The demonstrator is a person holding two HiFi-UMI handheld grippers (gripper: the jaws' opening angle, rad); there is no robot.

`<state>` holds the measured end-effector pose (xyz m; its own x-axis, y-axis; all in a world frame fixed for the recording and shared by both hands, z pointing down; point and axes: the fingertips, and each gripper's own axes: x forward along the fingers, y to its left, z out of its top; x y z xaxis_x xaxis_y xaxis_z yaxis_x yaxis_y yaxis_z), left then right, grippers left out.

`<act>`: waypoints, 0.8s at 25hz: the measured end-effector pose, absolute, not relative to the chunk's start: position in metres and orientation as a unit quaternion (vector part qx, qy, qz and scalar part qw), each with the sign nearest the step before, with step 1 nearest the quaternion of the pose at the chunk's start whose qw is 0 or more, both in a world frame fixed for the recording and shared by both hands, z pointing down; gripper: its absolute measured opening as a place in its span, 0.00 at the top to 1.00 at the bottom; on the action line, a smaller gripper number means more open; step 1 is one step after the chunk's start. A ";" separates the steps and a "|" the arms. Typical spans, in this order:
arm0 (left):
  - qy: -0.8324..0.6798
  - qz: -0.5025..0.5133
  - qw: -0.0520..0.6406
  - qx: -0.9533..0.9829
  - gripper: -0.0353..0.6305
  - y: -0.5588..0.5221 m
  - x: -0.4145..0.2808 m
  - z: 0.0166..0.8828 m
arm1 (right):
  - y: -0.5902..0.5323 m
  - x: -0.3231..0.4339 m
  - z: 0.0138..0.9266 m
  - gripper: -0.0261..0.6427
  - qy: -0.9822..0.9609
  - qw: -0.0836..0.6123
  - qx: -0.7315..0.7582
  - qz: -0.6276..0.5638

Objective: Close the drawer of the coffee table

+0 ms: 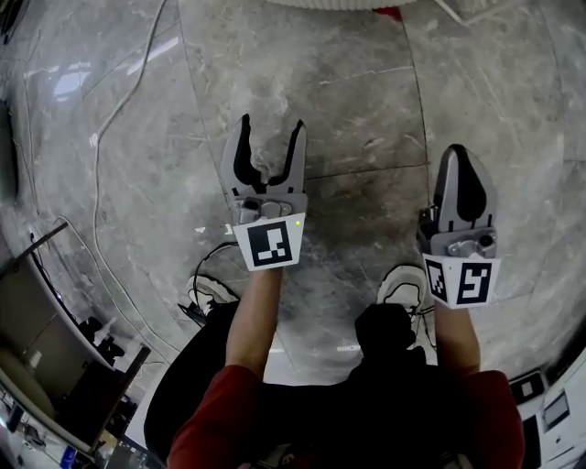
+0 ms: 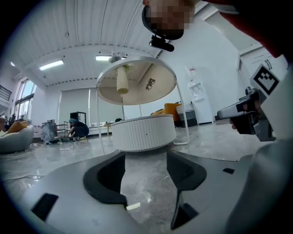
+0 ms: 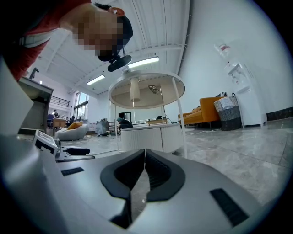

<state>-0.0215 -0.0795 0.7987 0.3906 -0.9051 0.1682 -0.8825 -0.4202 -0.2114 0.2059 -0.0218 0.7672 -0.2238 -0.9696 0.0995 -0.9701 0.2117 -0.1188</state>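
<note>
The coffee table point(image 2: 144, 132) is a low, round, white ribbed drum with a round tray top point(image 2: 137, 82) on thin wire legs. It stands on the floor some way ahead of both grippers. Only its near rim point(image 1: 339, 3) shows at the top edge of the head view. In the right gripper view the coffee table point(image 3: 149, 137) shows a vertical seam on its side; I cannot tell how far the drawer stands out. My left gripper point(image 1: 271, 124) point(image 2: 145, 157) is open and empty. My right gripper point(image 1: 461, 148) point(image 3: 144, 151) is shut on nothing. Both hover above the marble floor.
White cables point(image 1: 119, 101) trail over the grey marble floor on the left. The person's shoes point(image 1: 403, 289) stand below the grippers. Dark furniture point(image 1: 46, 366) fills the lower left. An orange sofa point(image 3: 201, 116), a water dispenser point(image 3: 238, 91) and a crouching person point(image 2: 78, 129) lie far behind the table.
</note>
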 end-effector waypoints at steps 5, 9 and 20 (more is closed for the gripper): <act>0.522 -0.113 0.039 -0.844 0.52 -0.057 -0.022 0.790 | -0.021 0.203 0.768 0.93 -0.780 0.004 0.621 0.079; 0.513 -0.121 0.022 -0.849 0.54 -0.051 -0.023 0.801 | -0.022 0.201 0.768 0.93 -0.780 0.005 0.621 0.077; 0.470 -0.108 0.026 -0.876 0.93 -0.055 -0.044 0.749 | -0.038 0.181 0.717 0.93 -0.785 0.014 0.617 0.056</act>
<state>-0.0438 -0.0546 0.7492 0.5351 -0.8285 0.1650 -0.8172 -0.5571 -0.1476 0.1815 -0.0380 0.7171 -0.2384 -0.9669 0.0908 -0.9700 0.2325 -0.0714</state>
